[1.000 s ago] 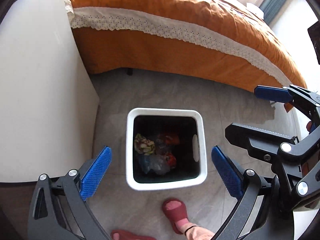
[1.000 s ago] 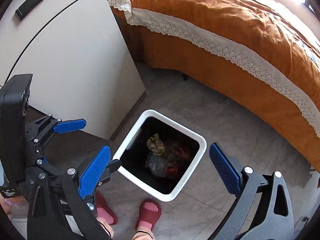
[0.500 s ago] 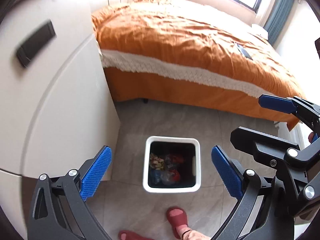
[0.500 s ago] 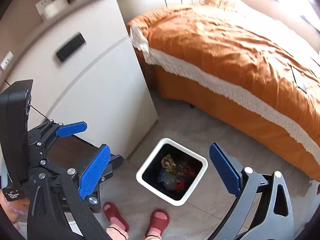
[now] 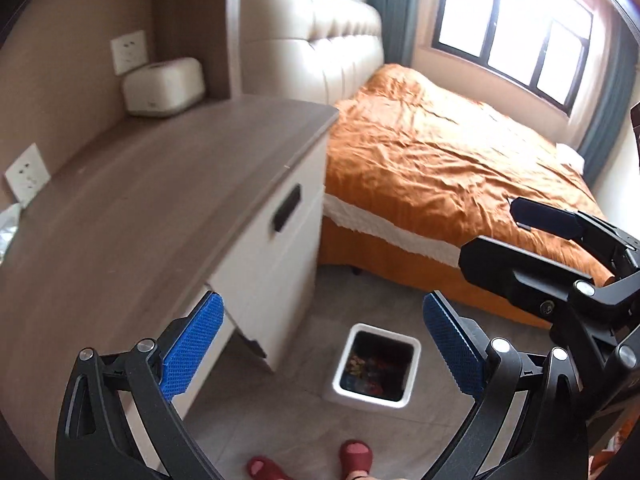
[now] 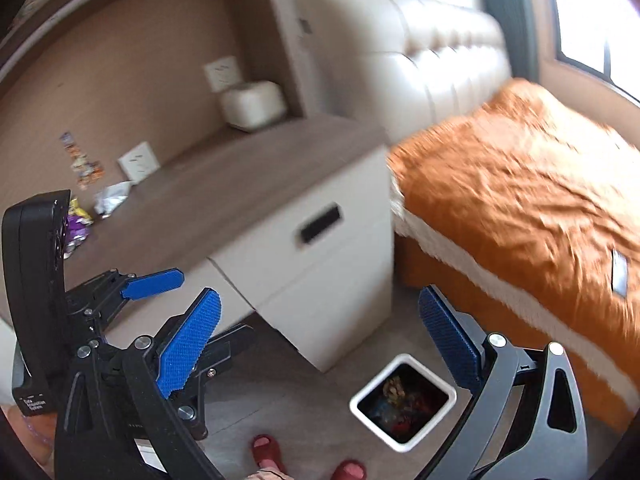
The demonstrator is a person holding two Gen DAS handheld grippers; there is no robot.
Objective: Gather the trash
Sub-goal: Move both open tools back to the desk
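Note:
A white square trash bin [image 5: 374, 366] stands on the grey floor below, with colourful wrappers inside; it also shows in the right wrist view [image 6: 403, 399]. My left gripper [image 5: 320, 350] is open and empty, high above the bin. My right gripper [image 6: 320, 346] is open and empty, also high above the floor. Each gripper shows in the other's view: the right one [image 5: 560, 256] at the right, the left one [image 6: 132, 292] at the left. Crumpled wrappers, one silver [image 6: 111, 198] and one purple [image 6: 76, 226], lie at the left end of the wooden desk top [image 6: 224, 184].
A white drawer cabinet [image 5: 276, 248] stands under the desk, next to an orange bed [image 5: 448, 160] with a cream headboard. A cream tissue box [image 5: 164, 86] sits at the desk's back. Wall sockets [image 5: 130, 52] are behind it. Red slippers [image 5: 354, 452] are on the floor.
Both grippers have risen and tilted up away from the bin, which now looks small and low. The desk top, headboard and window have come into view. Both jaws stayed open.

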